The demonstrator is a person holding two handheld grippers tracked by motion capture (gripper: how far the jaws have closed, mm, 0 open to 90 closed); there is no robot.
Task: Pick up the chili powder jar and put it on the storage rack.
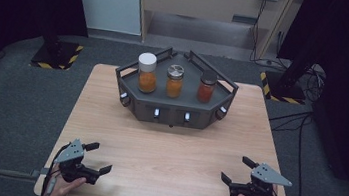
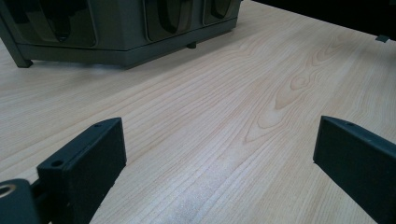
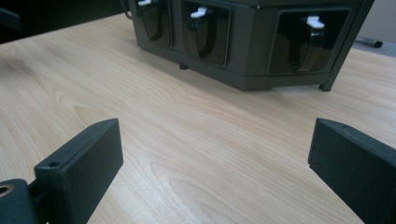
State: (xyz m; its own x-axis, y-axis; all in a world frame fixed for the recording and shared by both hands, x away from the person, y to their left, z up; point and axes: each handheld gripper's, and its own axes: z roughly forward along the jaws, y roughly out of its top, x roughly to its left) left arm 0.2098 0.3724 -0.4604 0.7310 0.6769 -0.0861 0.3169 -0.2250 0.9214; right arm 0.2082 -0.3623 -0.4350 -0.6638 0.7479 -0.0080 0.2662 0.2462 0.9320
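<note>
Both grippers are held low over the near edge of the counter [image 1: 170, 153], well apart from each other and from the work. The left gripper [image 1: 96, 157] is seen with its fingers [image 2: 84, 163] spread wide and nothing between them; the right gripper [image 1: 237, 170] is likewise fully spread and empty, its fingers [image 3: 81, 161] framing bare wood. This symmetric, wide-open posture is judged to be a ready stance, from which either side can be advanced without first releasing anything. The dark tray stand [image 1: 173, 113] is set at the far middle of the counter, equally reachable from both sides. Three jars are stood upright in a row on it, apart from one another: a white-lidded jar [image 1: 147, 73] at the left, a metal-lidded jar [image 1: 175, 81] in the middle and a dark-lidded jar [image 1: 206, 86] at the right. The raised rail around the stand appears intended to keep the jars from sliding off.
</note>
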